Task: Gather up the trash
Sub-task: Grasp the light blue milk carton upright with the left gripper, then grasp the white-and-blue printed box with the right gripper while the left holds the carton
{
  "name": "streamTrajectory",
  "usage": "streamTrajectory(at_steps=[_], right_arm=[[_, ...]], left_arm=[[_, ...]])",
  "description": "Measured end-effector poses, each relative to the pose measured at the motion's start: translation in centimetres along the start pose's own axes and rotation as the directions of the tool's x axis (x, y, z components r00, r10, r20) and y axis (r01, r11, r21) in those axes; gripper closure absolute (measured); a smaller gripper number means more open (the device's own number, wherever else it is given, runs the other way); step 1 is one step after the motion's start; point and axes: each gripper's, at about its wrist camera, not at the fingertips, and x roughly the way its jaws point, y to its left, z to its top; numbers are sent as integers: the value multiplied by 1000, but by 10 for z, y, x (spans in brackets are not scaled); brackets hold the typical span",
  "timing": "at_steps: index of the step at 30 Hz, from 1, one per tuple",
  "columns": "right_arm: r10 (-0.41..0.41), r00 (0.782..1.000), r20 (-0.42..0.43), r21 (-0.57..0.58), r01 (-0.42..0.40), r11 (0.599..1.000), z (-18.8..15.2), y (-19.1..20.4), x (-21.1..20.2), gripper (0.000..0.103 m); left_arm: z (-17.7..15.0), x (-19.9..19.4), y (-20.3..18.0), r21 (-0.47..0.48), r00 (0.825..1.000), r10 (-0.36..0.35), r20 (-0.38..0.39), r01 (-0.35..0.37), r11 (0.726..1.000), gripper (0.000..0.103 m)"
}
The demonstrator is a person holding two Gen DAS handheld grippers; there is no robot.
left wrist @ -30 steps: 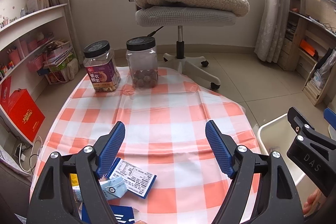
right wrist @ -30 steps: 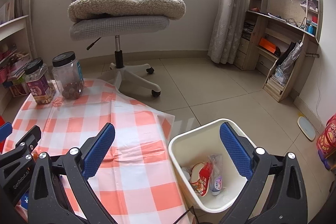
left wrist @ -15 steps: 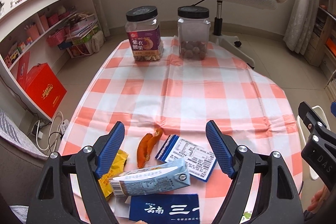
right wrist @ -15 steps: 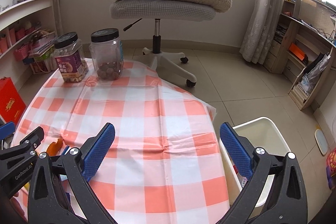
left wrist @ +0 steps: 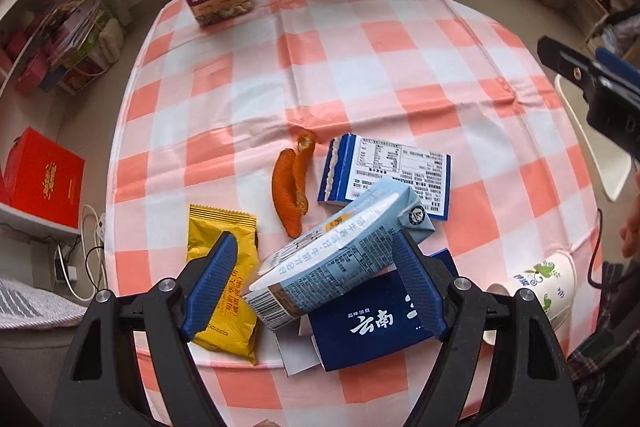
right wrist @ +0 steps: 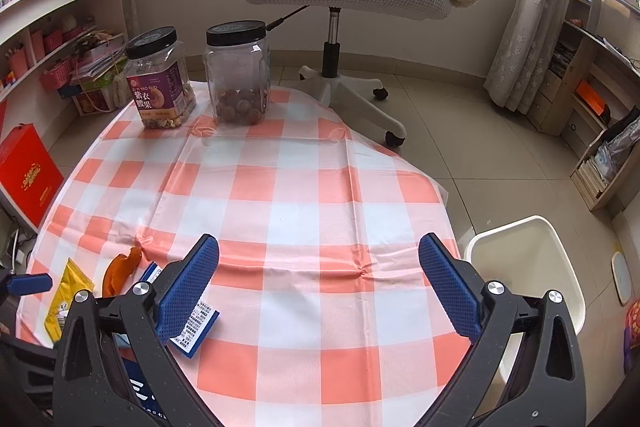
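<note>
Both claws are spread, and the left claw (left wrist: 312,279), straddling the tilted milk carton (left wrist: 340,255), could snag the yellow wrapper (left wrist: 224,283) beneath its left finger.

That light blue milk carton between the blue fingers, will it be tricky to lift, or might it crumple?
The milk carton lies tilted across a dark blue box, so it may rock when the open left gripper closes. Its dented, creased sides suggest it is empty, probably light and crushable. The flat faces should grip reasonably well.

Light-blue milk carton (left wrist: 340,247) covers part of the dark-blue box (left wrist: 372,323); white plastic bin (right wrist: 528,267) interior unseen.
</note>
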Motion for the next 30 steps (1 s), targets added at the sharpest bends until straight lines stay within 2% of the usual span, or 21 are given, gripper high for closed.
streamTrajectory(at_steps=[4,7,8,9,12,16,19,23,26,30], right_arm=[[3,999,-43,8,-3,1000,-1,-3,11,7],[17,997,-78,-29,-20,999,-3,2,20,7],[22,996,-88,-42,-26,999,-3,5,23,7],[36,995,-98,-49,-41,998,-4,7,26,7],[105,983,-154,-57,-115,992,-3,14,38,7],[206,953,-221,-95,-231,968,-6,32,51,7],[259,929,-264,-200,-316,928,-10,59,57,7],[287,893,-346,-360,-409,839,-22,102,64,7],[285,873,-396,-426,-449,786,-31,122,68,7],[270,852,-448,-449,-475,757,-41,134,82,7]], left_arm=[[1,16,-17,105,999,28,-19,-26,994,25],[1,28,-21,158,996,86,-17,-82,984,26],[1,32,-19,166,995,97,-22,-92,982,30],[1,35,-15,151,995,92,-25,-87,985,47],[3,33,5,58,999,20,-28,-18,998,67],[6,11,39,-88,998,-55,40,58,994,71],[8,-13,59,-158,992,-60,111,77,984,71],[8,-38,74,-201,980,-74,185,112,973,71],[8,-45,78,-209,976,-73,203,117,971,71],[5,-43,82,-218,977,-76,197,120,969,71]])
